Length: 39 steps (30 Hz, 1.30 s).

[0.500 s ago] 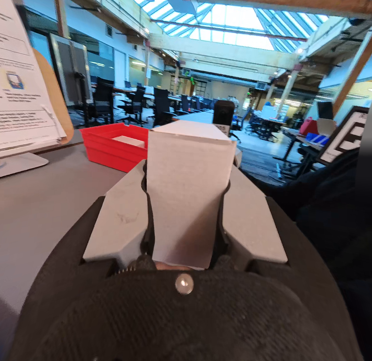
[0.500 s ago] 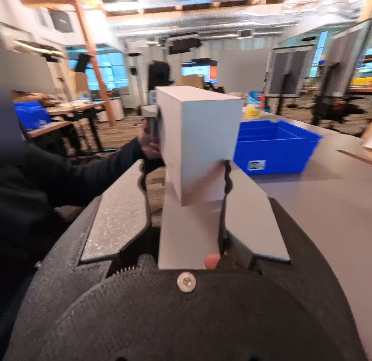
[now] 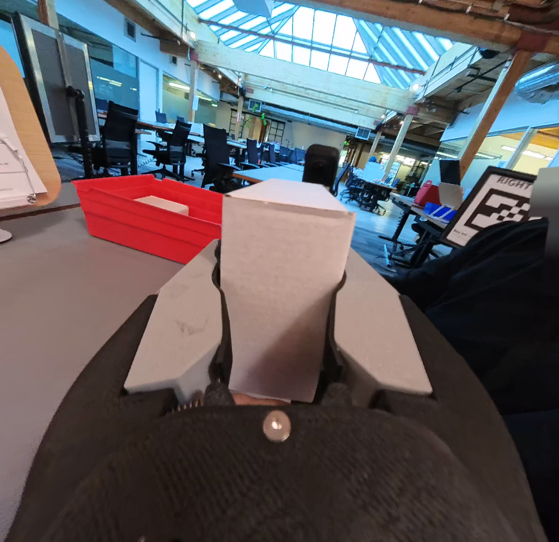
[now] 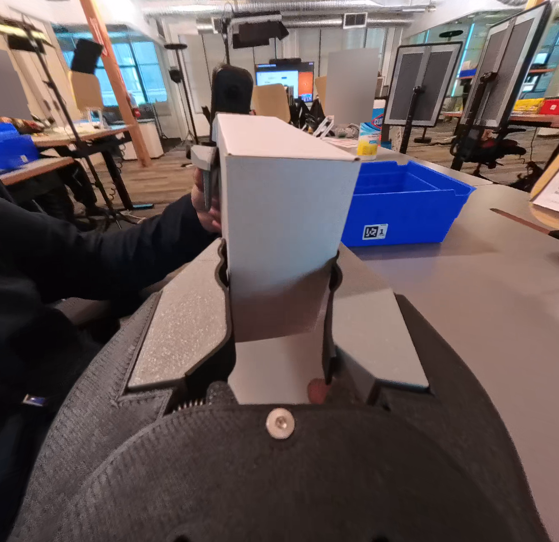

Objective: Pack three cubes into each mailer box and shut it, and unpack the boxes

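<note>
Held aloft over a grey table (image 4: 453, 285) in a skylit open office: white mailer box (image 3: 284, 273), clamped at opposite ends by left gripper (image 3: 279, 264) and right gripper (image 4: 279, 261), between red bin (image 3: 145, 222) and blue bin (image 4: 402, 212).

Daylight is poured in through the skylight (image 3: 317, 40) high in the left wrist view, and that glazing is blown out to near white. Below the skylight, the white mailer box (image 3: 284, 273) is lit evenly on top, while its lower face is darkened by shadow between the fingers. Straight beams are bent by wide-angle distortion toward the frame edges. In the right wrist view, the ceiling above the mailer box (image 4: 284, 212) is washed out by glare, the far room is softened, and motion smear is seen at the left edge.
</note>
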Tool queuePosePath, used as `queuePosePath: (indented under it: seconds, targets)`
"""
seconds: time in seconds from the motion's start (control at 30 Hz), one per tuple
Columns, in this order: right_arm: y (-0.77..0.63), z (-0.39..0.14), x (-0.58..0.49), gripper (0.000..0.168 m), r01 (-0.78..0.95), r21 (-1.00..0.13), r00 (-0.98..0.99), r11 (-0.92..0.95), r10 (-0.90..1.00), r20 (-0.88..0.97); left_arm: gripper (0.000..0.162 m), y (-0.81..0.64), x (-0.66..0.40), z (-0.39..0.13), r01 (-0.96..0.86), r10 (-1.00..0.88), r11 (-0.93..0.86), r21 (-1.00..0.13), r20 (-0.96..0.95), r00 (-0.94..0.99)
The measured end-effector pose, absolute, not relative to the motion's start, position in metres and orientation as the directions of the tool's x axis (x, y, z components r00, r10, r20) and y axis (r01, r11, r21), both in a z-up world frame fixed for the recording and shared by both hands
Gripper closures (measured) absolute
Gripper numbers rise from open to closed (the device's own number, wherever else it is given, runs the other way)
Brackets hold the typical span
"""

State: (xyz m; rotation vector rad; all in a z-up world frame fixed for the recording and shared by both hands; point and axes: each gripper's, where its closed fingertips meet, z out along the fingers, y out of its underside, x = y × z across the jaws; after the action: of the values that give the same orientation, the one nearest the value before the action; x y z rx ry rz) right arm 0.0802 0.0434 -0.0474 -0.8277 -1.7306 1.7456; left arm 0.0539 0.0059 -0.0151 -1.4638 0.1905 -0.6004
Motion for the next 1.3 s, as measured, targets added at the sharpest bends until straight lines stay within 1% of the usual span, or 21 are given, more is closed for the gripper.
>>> queuePosePath:
  seconds: [0.07,0.17,0.23,0.3,0.37,0.43,0.5,0.53,0.57,0.63,0.7,0.8,0.93,1.0,1.03,1.07,1.17,1.2,1.23,1.27,1.3]
  targets:
    - [0.044,-0.049,0.078,0.104,0.082,-0.995,-0.676,-0.059,0.731,-0.099,0.09,0.007,0.052,-0.018,0.275,-0.48,-0.022,-0.961,0.251,0.841]
    - [0.046,-0.056,0.072,0.104,0.217,-0.962,-0.683,-0.163,0.679,-0.269,0.091,0.009,0.042,-0.026,0.247,-0.413,-0.08,-0.966,0.258,0.874]
    - [0.05,-0.058,0.069,0.104,0.301,-0.915,-0.667,-0.267,0.626,-0.403,0.085,0.004,0.033,-0.032,0.107,-0.341,-0.088,-0.99,0.131,0.931]
    - [0.059,-0.058,0.066,0.104,0.362,-0.854,-0.634,-0.375,0.573,-0.52,0.08,-0.005,0.019,-0.037,-0.08,-0.237,-0.112,-0.99,-0.051,0.97]
    - [0.069,-0.059,0.061,0.104,0.411,-0.793,-0.591,-0.45,0.531,-0.607,0.078,-0.016,0.013,-0.039,-0.25,-0.181,-0.124,-0.96,-0.226,0.957]
    - [0.075,-0.062,0.057,0.105,0.45,-0.737,-0.547,-0.504,0.497,-0.674,0.072,-0.025,0.017,-0.045,-0.403,-0.186,-0.125,-0.907,-0.378,0.907]
    - [0.077,-0.061,0.055,0.105,0.494,-0.671,-0.517,-0.553,0.433,-0.738,0.077,-0.029,0.027,-0.058,-0.558,-0.226,-0.113,-0.822,-0.526,0.82]
    - [0.078,-0.06,0.053,0.105,0.51,-0.638,-0.495,-0.577,0.409,-0.766,0.084,-0.029,0.034,-0.064,-0.618,-0.242,-0.083,-0.782,-0.586,0.773]
    - [0.08,-0.061,0.051,0.105,0.521,-0.618,-0.47,-0.589,0.407,-0.783,0.095,-0.027,0.037,-0.064,-0.646,-0.222,-0.039,-0.762,-0.624,0.749]
    - [0.086,-0.065,0.046,0.105,0.529,-0.6,-0.424,-0.6,0.426,-0.799,0.096,-0.021,0.035,-0.068,-0.658,-0.206,-0.038,-0.752,-0.638,0.742]
    - [0.095,-0.062,0.042,0.105,0.527,-0.56,-0.39,-0.639,0.404,-0.828,0.083,-0.018,0.027,-0.072,-0.658,-0.186,-0.086,-0.748,-0.637,0.748]
    - [0.105,-0.055,0.039,0.105,0.546,-0.48,-0.352,-0.687,0.332,-0.875,0.081,-0.015,0.023,-0.069,-0.707,-0.134,-0.085,-0.702,-0.695,0.706]
    - [0.097,-0.052,0.039,0.105,0.617,-0.332,-0.303,-0.713,0.174,-0.937,0.066,-0.002,0.01,-0.07,-0.83,-0.009,-0.188,-0.526,-0.844,0.537]
    - [0.094,-0.051,0.039,0.105,0.638,-0.251,-0.283,-0.728,0.082,-0.956,0.05,0.006,0.011,-0.069,-0.875,0.052,-0.203,-0.438,-0.898,0.437]
    - [0.095,-0.052,0.04,0.105,0.645,-0.232,-0.278,-0.728,0.059,-0.959,0.05,0.008,0.009,-0.067,-0.888,0.083,-0.218,-0.405,-0.914,0.397]
    - [0.095,-0.053,0.041,0.105,0.651,-0.221,-0.279,-0.726,0.042,-0.959,0.055,0.009,0.009,-0.063,-0.898,0.109,-0.219,-0.381,-0.924,0.366]
    - [0.096,-0.061,0.045,0.105,0.672,-0.163,-0.246,-0.722,-0.011,-0.969,0.084,0.007,0.011,-0.05,-0.921,0.182,-0.196,-0.336,-0.936,0.302]
    - [0.096,-0.069,0.045,0.105,0.673,-0.159,-0.218,-0.722,0.012,-0.976,0.085,0.006,0.012,-0.046,-0.927,0.198,-0.189,-0.325,-0.937,0.289]
    - [0.097,-0.077,0.045,0.105,0.674,-0.165,-0.198,-0.72,0.039,-0.98,0.072,0.005,0.015,-0.04,-0.936,0.233,-0.165,-0.312,-0.934,0.27]
    - [0.098,-0.081,0.045,0.105,0.677,-0.152,-0.185,-0.72,0.033,-0.982,0.067,0.004,0.017,-0.037,-0.944,0.247,-0.159,-0.288,-0.938,0.244]
    - [0.101,-0.084,0.045,0.105,0.676,-0.135,-0.172,-0.725,0.024,-0.985,0.069,0.004,0.016,-0.037,-0.946,0.248,-0.174,-0.273,-0.942,0.226]
